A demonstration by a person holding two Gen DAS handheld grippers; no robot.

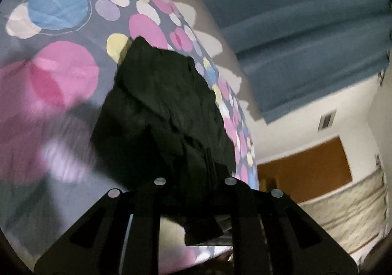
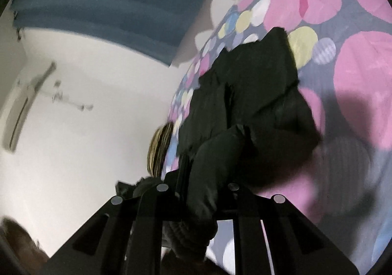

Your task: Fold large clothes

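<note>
both grippers clamped on the dark garment, lifting its near edge off the bed

i have the left gripper and the right gripper pinched nearly closed on the near edge of the black garment, one toward each side. its far part lies on the spotted bedsheet. i judge the paired grip keeps that edge taut, so i can carry it over the rest for a fold.

The black garment was matt, creased cloth. The bed sheet was smooth printed cotton-like fabric. Each claw's frame looked matt black plastic with shiny metal pins.
</note>
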